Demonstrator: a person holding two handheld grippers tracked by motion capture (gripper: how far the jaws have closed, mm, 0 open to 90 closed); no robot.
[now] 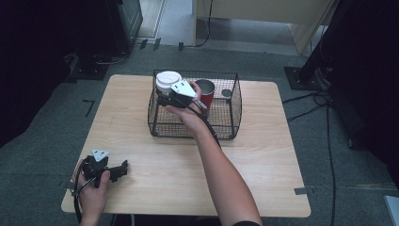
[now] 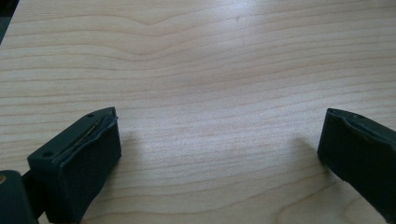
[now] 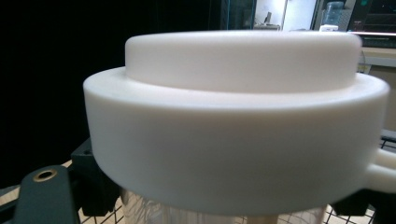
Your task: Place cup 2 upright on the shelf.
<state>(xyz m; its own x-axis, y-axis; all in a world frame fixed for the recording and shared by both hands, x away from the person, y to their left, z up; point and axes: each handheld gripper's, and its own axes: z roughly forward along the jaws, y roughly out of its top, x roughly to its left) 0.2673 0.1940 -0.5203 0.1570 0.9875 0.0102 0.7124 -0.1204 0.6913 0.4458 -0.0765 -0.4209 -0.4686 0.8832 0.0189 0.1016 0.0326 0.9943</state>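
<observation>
My right gripper (image 1: 164, 97) is shut on a clear container with a wide white lid (image 1: 168, 80), holding it over the back left corner of a black wire basket (image 1: 188, 132). In the right gripper view the white lid (image 3: 233, 116) is very close, with the clear body below it between the black jaws of my right gripper (image 3: 224, 207). My left gripper (image 1: 123, 168) rests on the wooden table (image 1: 244, 179) at the front left. Its jaws stand wide apart over bare wood, and my left gripper (image 2: 219, 154) has nothing between them.
Inside the basket stand a red cup (image 1: 205, 92) with a metallic inside and a small grey round thing (image 1: 227, 93) at the back right. Dark equipment and cables (image 1: 310, 110) lie on the floor around the table.
</observation>
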